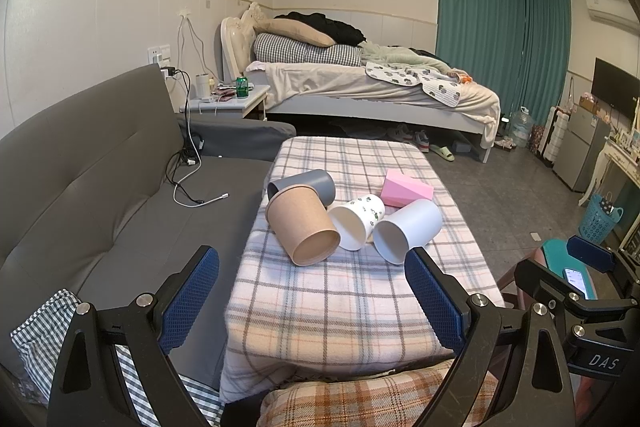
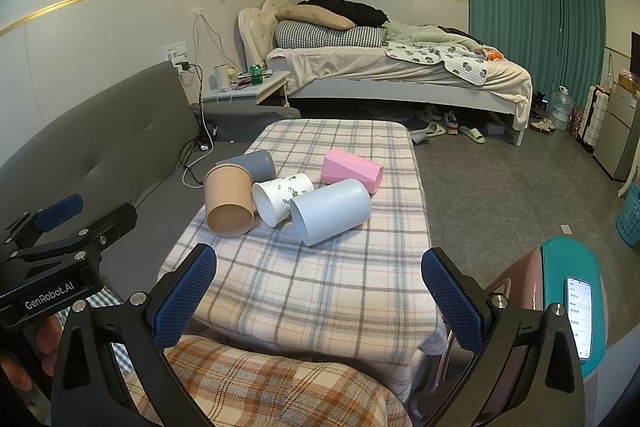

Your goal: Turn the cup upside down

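Nothing looks flipped yet: five cups lie on their sides in a cluster on the plaid-covered table (image 2: 320,291), the brown paper cup (image 2: 229,201) touching the grey cup (image 2: 256,163) and the leaf-printed white cup (image 2: 280,197), with the plain white cup (image 2: 330,209) and the pink cup (image 2: 352,171) just beside them. Both grippers hang back at the near end of the table, well apart from the cups. The left gripper (image 1: 312,291) and the right gripper (image 2: 320,291) each have their jaws spread wide and hold nothing.
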### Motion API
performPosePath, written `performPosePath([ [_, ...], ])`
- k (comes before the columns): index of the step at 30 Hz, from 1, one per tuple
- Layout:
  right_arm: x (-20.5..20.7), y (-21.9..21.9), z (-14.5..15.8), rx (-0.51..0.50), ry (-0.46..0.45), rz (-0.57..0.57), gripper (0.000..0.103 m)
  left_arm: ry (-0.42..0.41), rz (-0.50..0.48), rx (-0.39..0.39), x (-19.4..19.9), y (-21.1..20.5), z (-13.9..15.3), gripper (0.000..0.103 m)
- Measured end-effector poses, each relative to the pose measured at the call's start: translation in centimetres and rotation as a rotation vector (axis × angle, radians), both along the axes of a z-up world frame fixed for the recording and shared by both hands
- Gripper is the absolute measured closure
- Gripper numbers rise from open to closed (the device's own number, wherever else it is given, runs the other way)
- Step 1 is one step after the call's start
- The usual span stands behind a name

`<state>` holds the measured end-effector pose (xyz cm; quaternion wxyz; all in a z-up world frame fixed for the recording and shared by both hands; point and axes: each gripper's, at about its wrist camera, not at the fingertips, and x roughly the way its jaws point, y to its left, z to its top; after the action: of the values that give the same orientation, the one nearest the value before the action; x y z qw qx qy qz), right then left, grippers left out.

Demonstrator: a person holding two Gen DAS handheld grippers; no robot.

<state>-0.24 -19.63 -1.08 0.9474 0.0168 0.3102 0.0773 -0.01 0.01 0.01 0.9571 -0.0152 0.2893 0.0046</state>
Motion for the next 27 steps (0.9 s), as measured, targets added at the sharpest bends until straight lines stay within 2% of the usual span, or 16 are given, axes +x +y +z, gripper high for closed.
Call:
performPosePath([
  [18, 0.3, -0.2, 0.1, 0.001, 0.004, 0.018, 0.0, -0.001, 0.01, 0.017, -0.4, 0.0, 0.1, 0.006],
  [23, 1.1, -0.7, 0.2, 0.01, 0.011, 0.04, 0.0, 0.015, 0.028, 0.036, 0.5, -0.6, 0.7, 0.006],
  [24, 1.4, -0.8, 0.3, 0.01, 0.013, 0.051, 0.0, 0.018, 0.034, 0.039, 1.2, -0.5, -0.3, 0.006],
  [27, 2.8, -1.3, 0.8, -0.004, 0.014, 0.089, 0.0, 0.035, 0.042, 0.046, 2.3, -0.7, -0.3, 0.006],
])
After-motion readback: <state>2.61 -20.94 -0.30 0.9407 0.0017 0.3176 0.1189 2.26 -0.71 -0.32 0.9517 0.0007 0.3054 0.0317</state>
